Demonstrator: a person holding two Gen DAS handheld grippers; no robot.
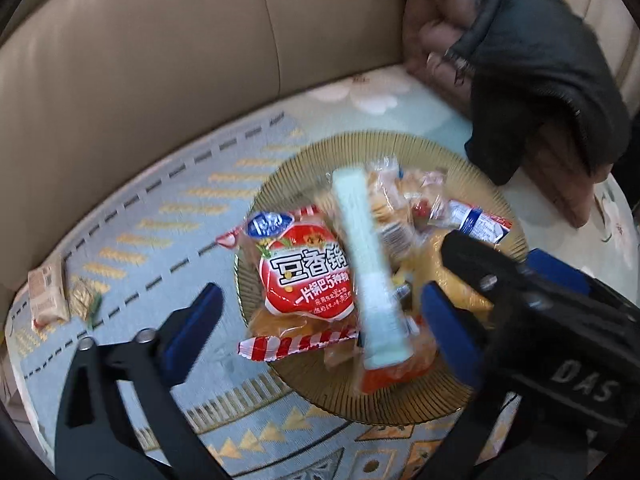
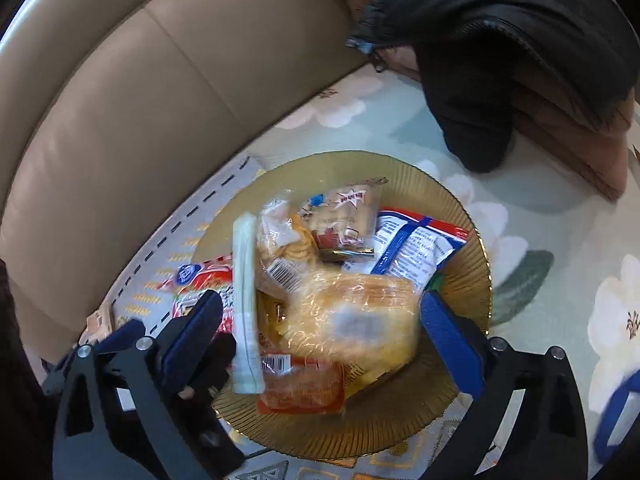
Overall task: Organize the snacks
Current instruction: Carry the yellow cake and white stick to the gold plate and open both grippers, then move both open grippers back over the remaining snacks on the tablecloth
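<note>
The left gripper (image 1: 320, 312) hangs tilted down over the snack pile with its blue-padded fingers (image 1: 192, 332) spread wide and holding nothing; between them lie the red rice-cracker bag (image 1: 304, 276) and a pale green stick pack (image 1: 368, 276) that runs lengthwise away from the tips. The right gripper (image 2: 320, 332) points down in the same way, fingers (image 2: 452, 344) also parted and empty, with a clear-wrapped yellow bread (image 2: 360, 312) lying between them and an orange packet (image 2: 304, 388) just in front of the left-hand finger. All of these sit piled on a ribbed amber glass plate (image 2: 460, 216), which rests on a patterned mat (image 1: 132, 216) on the sofa seat. Beyond the fingertips, at the far side of the plate, lies a blue-and-white packet (image 2: 412, 244). The left wrist view alone shows the other gripper's black body crossing in just past its right finger, and two small packets (image 1: 48, 296) lying on the mat well out past the left finger, off the plate. The right wrist view alone shows a small star-printed packet (image 2: 352, 208) at the far side of the pile. Dark clothing (image 1: 532, 64) is heaped against the beige sofa back (image 1: 140, 60), farther out.
</note>
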